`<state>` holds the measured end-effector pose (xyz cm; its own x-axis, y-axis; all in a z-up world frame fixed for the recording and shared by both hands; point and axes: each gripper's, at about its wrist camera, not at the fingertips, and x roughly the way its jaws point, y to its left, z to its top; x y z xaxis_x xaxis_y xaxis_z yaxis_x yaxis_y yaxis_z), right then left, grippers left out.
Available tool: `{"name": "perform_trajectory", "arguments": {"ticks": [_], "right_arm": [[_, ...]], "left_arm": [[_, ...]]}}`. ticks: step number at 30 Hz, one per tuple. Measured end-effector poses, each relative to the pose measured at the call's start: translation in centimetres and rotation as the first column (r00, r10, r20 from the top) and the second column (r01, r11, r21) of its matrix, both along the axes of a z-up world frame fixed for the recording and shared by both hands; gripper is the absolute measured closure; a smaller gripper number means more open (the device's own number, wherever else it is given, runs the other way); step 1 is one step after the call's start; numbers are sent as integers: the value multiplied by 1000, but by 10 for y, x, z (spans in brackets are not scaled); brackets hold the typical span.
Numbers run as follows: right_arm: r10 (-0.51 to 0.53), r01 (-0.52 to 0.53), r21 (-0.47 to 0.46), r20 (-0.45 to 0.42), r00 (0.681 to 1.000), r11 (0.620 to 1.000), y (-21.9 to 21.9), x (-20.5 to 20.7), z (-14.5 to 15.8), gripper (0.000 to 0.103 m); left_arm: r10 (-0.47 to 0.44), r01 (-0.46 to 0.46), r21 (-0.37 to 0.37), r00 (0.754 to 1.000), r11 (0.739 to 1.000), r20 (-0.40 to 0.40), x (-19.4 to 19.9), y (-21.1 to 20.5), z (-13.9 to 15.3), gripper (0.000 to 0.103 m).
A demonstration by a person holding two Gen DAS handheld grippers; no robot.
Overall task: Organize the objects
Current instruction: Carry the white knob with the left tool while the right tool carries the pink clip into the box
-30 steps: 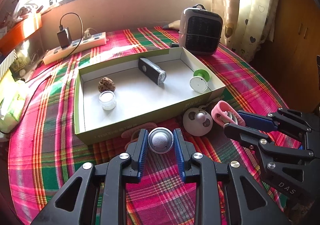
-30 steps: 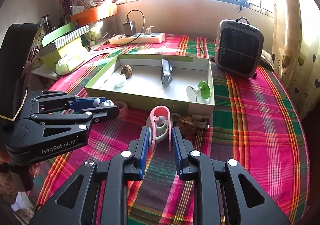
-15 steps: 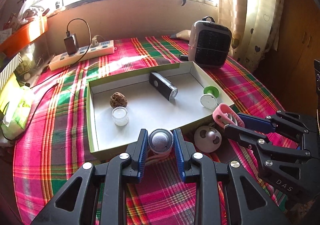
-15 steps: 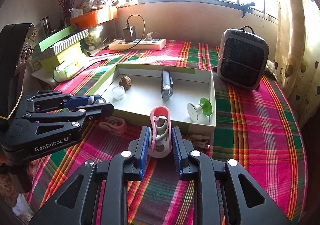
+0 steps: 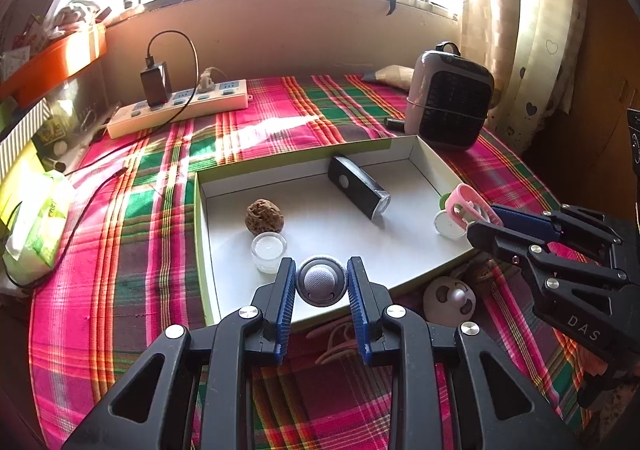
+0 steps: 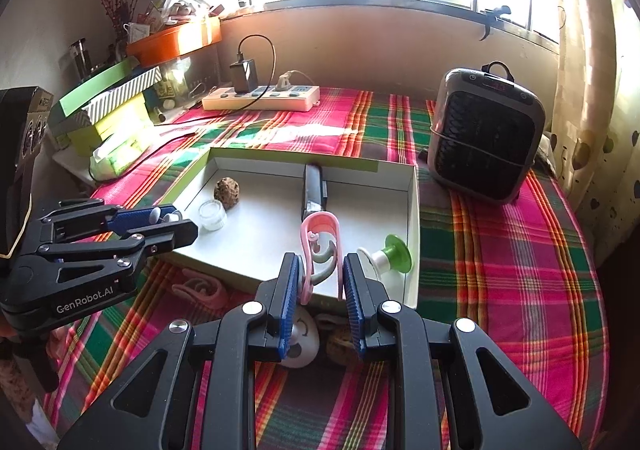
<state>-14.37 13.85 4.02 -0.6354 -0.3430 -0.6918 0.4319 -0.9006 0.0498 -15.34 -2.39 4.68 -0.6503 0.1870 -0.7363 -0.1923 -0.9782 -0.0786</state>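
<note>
The left claw (image 5: 321, 286) points forward and down, its blue ribbed pads (image 5: 285, 302) pressed on either side of a small round grey speaker-like gadget (image 5: 321, 284). The right claw (image 6: 321, 280), at the same downward tilt just beside it, pinches a pink curved plastic clip (image 6: 320, 250) between its blue pads (image 6: 354, 292).

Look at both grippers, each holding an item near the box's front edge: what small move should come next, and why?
Probably carry both a little further forward over the box. The left gripper clamps the round grey gadget just past the front wall; the right gripper clamps the pink clip likewise, so releasing now risks landing them close to the rim.
</note>
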Motion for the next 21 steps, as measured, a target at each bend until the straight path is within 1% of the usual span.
{"name": "perform_trajectory", "arguments": {"ticks": [10,17,21], "right_arm": [[5,-5,-9,28,1000,1000,-10,-34,-3,79],[57,-57,6,28,998,998,-32,-51,-5,79],[85,-86,3,45,995,996,-45,-61,-7,79]], "left_arm": [[31,-31,1,999,1000,14,-16,-11,-6,79],[54,-54,-1,998,999,31,-22,-19,-13,79],[59,-58,-3,998,998,36,-26,-21,-16,79]]}}
